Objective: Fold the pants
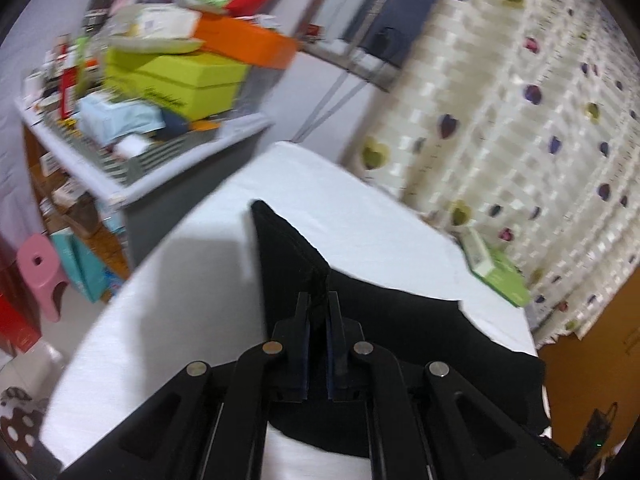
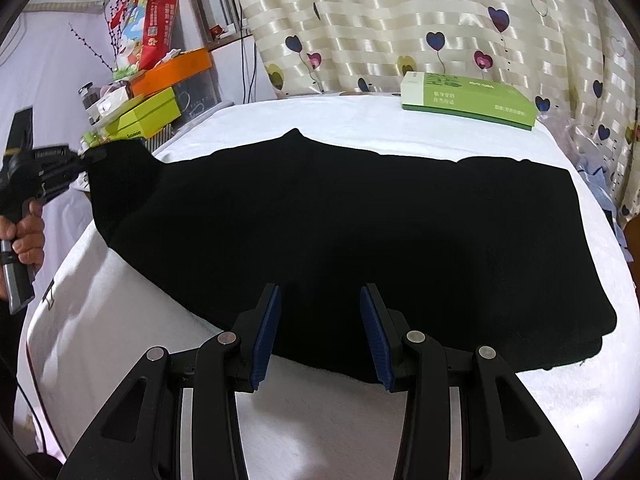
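White table (image 2: 120, 340) bears black pants (image 2: 360, 232) (left gripper (image 1: 319, 300) pinching them).

Left tool (image 1: 319, 312): matte black linkage arms, round silver rivets at the joints, dark blue pads on the inner finger faces. Right tool (image 2: 320, 332): same black frame, silver rivets, ribbed blue pads (image 2: 266, 332), bright metal rails. Bare-skinned hand (image 2: 26, 236) on a grey-black handle.

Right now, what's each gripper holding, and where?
Left gripper pinches the black pants at one lifted end's edge. Right gripper is open, holding nothing.
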Motion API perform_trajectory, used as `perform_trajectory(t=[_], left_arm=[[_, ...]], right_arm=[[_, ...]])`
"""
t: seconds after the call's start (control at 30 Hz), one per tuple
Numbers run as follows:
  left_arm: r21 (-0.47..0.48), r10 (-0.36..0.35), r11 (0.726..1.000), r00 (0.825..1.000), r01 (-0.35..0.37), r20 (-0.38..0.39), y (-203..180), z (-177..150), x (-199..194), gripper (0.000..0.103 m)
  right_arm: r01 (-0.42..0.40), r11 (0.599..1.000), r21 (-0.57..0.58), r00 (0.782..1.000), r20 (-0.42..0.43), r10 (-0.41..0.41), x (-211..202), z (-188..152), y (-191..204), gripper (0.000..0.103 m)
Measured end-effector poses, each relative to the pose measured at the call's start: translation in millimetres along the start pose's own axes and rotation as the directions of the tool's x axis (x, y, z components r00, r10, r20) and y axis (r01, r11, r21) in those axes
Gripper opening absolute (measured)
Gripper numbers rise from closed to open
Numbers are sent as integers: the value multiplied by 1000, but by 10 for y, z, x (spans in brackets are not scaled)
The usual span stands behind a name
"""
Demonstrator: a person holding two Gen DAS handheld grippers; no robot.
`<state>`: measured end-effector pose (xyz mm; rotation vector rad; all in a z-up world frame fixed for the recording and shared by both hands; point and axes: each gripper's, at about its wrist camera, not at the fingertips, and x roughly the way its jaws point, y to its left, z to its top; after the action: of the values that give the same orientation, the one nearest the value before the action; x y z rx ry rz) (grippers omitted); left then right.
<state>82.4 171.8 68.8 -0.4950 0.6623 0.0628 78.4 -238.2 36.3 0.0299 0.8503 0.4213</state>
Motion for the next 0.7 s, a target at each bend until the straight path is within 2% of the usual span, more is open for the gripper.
perform_trajectory(t=[0.17,0.3,0.4,0.53,0.7], left_arm=[[65,-89,994,996,90,-23,-511,-6,91,7],[104,-165,980,984,171,-66,-916,-87,197,7],[126,-223,963,968,236,-113,-1211,-230,293,7],[162,-274,937,938,310,-214,-1527,-565,474,7],[198,-243,925,906,324,-347,-1665,-1046,743,7]], right_arm=[[8,1000,16,1000,2,-8,-34,-19,-61,43],[18,999,28,1000,6,-19,-60,-20,-128,43],[22,999,45,1000,7,-23,-71,-28,-180,43],[24,997,67,1000,6,-25,-71,-31,-253,43],[16,997,78,1000,8,-17,-55,-11,-292,43]])
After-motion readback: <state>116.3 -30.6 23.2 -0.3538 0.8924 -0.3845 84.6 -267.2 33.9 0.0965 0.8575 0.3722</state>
